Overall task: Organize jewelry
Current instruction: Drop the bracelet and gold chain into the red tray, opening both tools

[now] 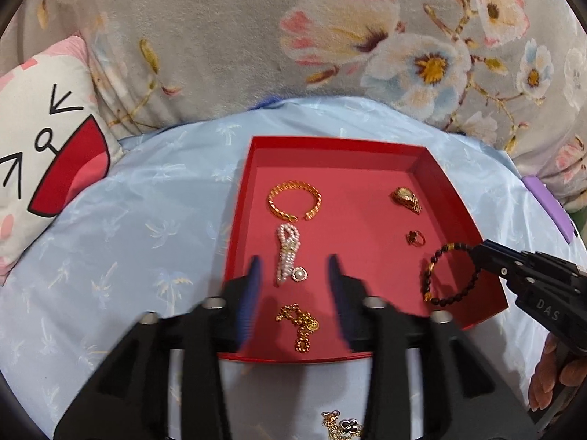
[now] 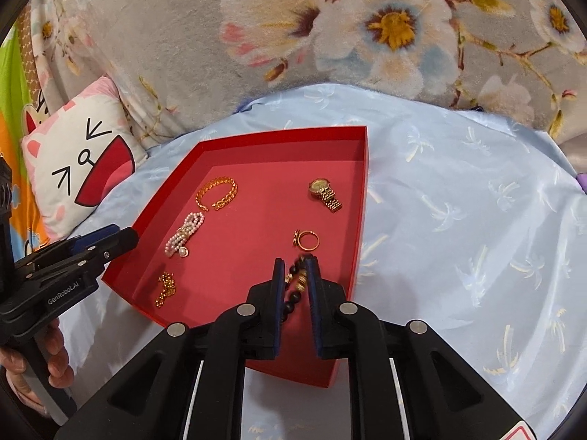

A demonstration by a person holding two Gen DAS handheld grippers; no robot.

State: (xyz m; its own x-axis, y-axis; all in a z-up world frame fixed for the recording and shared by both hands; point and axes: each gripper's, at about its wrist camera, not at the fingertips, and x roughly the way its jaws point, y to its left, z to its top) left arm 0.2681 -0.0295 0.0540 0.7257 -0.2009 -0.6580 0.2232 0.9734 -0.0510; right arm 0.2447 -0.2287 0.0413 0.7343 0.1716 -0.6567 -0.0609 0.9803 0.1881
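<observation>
My right gripper point(image 2: 296, 269) has its fingers closed on a dark beaded bracelet point(image 1: 449, 275), held over the red tray's point(image 1: 330, 143) near right corner. My left gripper point(image 1: 295, 271) hovers with fingers spread wide and empty above a pearl bracelet point(image 1: 288, 256) lying in the tray.

The tray point(image 1: 455, 198) is red, holding gold pieces and a white-pink pearl strand point(image 1: 288, 256). Under it lies pale blue cloth point(image 2: 458, 201) with palm prints; behind, a grey floral blanket point(image 1: 227, 36).
</observation>
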